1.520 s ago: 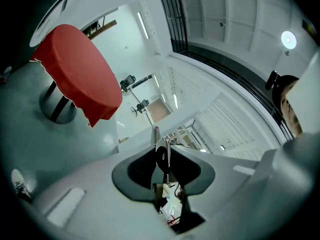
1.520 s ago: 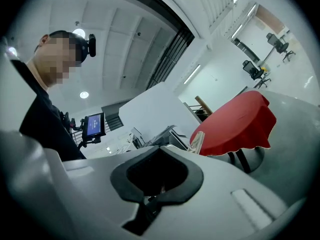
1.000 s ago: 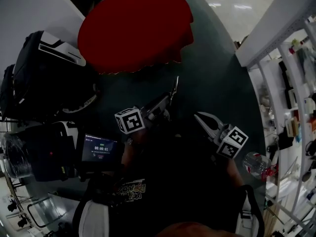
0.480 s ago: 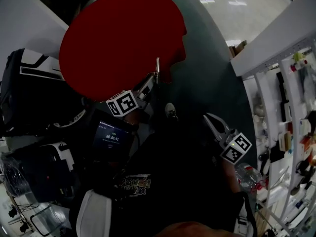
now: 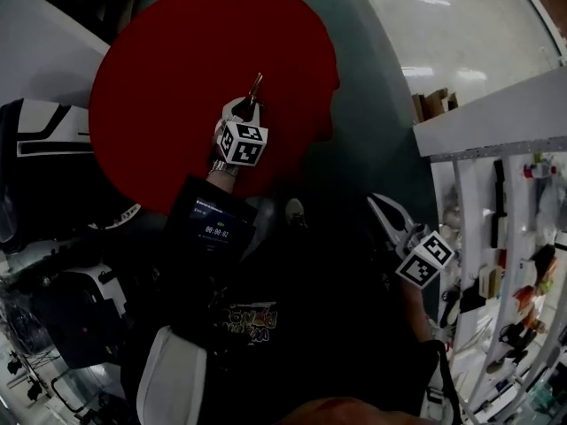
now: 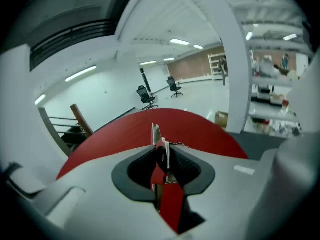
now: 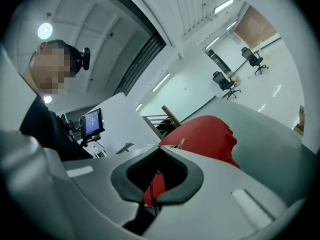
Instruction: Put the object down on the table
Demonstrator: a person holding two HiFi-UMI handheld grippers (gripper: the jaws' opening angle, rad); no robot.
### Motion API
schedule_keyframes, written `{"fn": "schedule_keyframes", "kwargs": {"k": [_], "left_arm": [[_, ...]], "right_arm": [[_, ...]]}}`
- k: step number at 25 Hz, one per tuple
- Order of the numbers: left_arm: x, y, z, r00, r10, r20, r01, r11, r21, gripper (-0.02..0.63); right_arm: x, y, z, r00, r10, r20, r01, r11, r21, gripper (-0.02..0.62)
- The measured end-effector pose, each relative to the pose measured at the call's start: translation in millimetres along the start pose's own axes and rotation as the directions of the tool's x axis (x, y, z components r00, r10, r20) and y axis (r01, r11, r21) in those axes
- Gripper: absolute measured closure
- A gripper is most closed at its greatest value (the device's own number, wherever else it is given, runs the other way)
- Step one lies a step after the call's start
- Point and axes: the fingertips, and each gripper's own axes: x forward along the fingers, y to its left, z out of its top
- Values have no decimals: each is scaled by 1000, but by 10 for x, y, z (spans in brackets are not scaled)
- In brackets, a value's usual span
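Observation:
A thin, flat metal object (image 5: 257, 84) with a reddish part sticks out of my left gripper (image 5: 247, 104), above the round red table (image 5: 177, 51). In the left gripper view the jaws of that gripper (image 6: 162, 146) are shut on the metal strip (image 6: 156, 134), and the red tabletop (image 6: 205, 131) lies just beyond and below. My right gripper (image 5: 383, 209) hangs off the table's edge over the dark floor, to the right. Its jaws (image 7: 159, 149) meet at the tips with nothing between them; past them shows the red table (image 7: 210, 134).
Black bags (image 5: 44, 158) stand on the left, and a small timer screen (image 5: 213, 230) sits at my left forearm. White shelving (image 5: 514, 237) full of small goods fills the right side, with a cardboard box (image 5: 431, 103) behind it. A person (image 7: 45, 124) stands at the left in the right gripper view.
My left gripper has swung from beside my body out over the red table and rolled, still holding the metal object. The right gripper has stayed low at the right.

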Motion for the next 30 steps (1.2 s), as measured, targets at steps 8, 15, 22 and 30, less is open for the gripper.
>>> {"fn": "schedule_keyframes", "kwargs": {"k": [8, 15, 22, 30], "left_arm": [[624, 155, -480, 971, 148, -185, -85, 947, 311, 502], [856, 250, -779, 912, 247, -328, -129, 931, 342, 502], [920, 206, -860, 866, 294, -404, -137, 917, 374, 501], [552, 127, -584, 849, 397, -349, -269, 893, 361, 437]], "right_arm": [[752, -380, 385, 975, 135, -178, -138, 990, -3, 592], [1310, -659, 826, 895, 297, -334, -311, 950, 12, 592], [1615, -839, 1006, 816, 381, -434, -401, 915, 49, 592], [1728, -930, 1137, 760, 445, -474, -465, 881, 83, 592]]}}
